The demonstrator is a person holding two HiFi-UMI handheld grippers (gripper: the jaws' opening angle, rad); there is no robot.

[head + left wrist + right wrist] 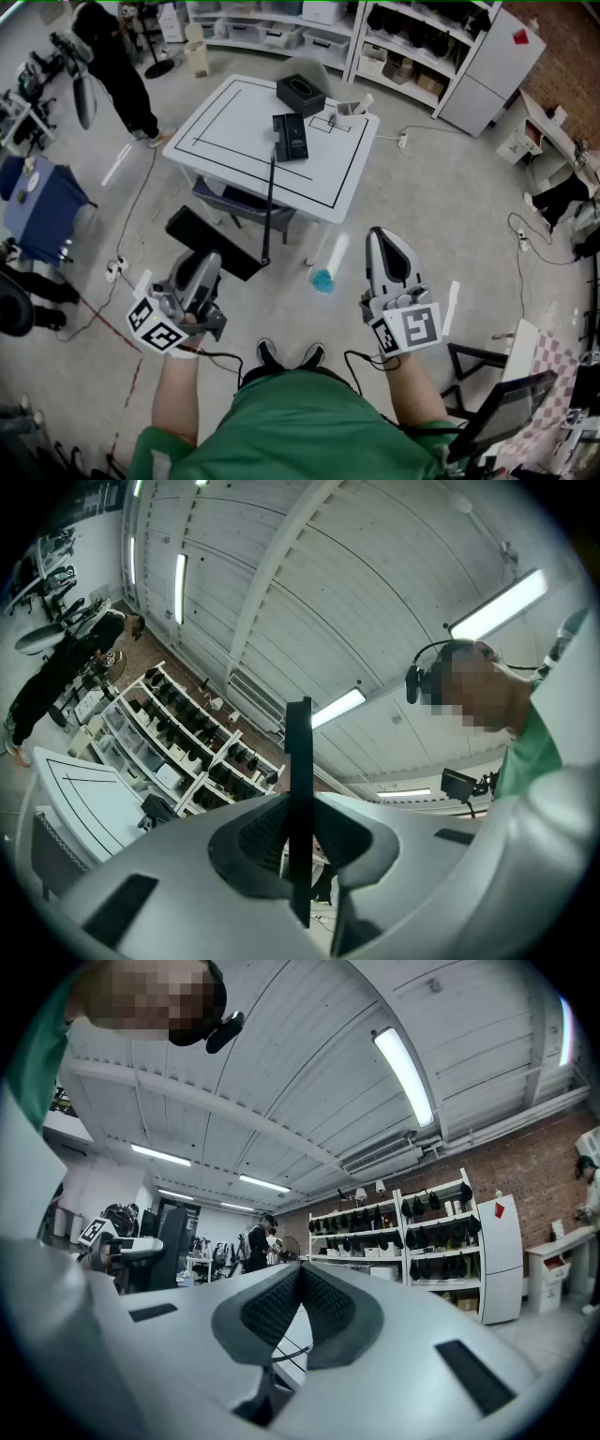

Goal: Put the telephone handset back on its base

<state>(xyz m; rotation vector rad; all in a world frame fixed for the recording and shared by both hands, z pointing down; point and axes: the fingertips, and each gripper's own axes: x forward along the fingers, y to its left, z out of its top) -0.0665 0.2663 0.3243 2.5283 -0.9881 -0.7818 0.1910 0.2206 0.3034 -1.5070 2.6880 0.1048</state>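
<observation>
Far ahead stands a white table (349, 178) marked with black lines. On it the black telephone base (300, 94) sits at the far side, and the black handset (291, 137) lies flat just in front of it, off the base. Both grippers are held low near my body, well short of the table. My left gripper (210, 261) points up and forward with its jaws a little apart and nothing gripped. In the left gripper view (298, 799) a thin black pole (298, 752) shows through that gap. My right gripper (382, 236) (298, 1267) is shut and empty.
The upright black pole (269, 206) stands on the floor between me and the table. A black mat (208, 242) and a blue-capped thing (324, 278) lie on the floor. A person in black (117, 66) stands far left. Shelves (412, 47) line the back wall.
</observation>
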